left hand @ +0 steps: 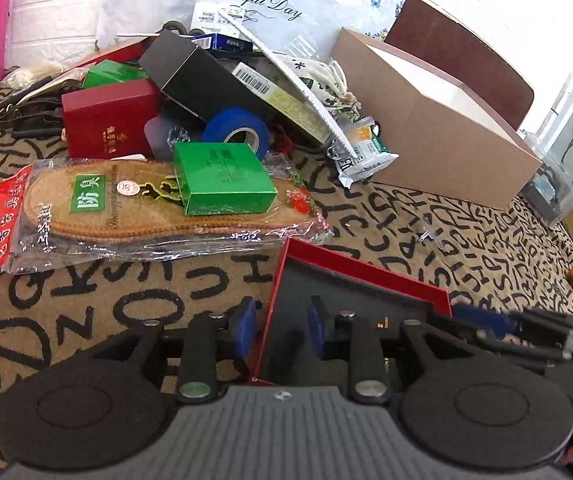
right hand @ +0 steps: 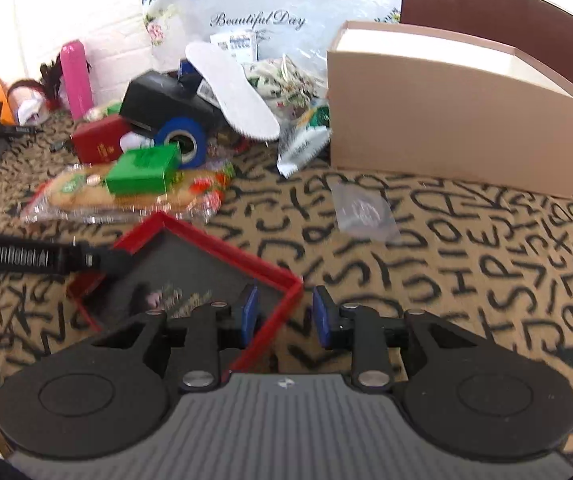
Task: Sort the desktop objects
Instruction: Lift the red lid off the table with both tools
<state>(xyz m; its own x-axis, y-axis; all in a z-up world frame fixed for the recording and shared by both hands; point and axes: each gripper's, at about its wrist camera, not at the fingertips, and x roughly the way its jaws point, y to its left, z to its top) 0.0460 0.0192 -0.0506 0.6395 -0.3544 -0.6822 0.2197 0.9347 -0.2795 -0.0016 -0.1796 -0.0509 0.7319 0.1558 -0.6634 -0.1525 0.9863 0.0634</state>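
A shallow red tray (left hand: 360, 270) with a dark grey lining lies flat on the letter-patterned counter (left hand: 126, 280), one corner turned toward the cardboard box (left hand: 438, 128). Beyond it a green box (left hand: 224, 178) rests on a bagged pair of woven insoles (left hand: 126, 208). Behind them sit a blue tape roll (left hand: 238, 130) and a dark red box (left hand: 110, 120).

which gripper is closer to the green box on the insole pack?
Left, probably. The left gripper straddles the red tray's left wall, the side facing the green box. The right gripper straddles the tray's opposite wall, so it sits farther away.
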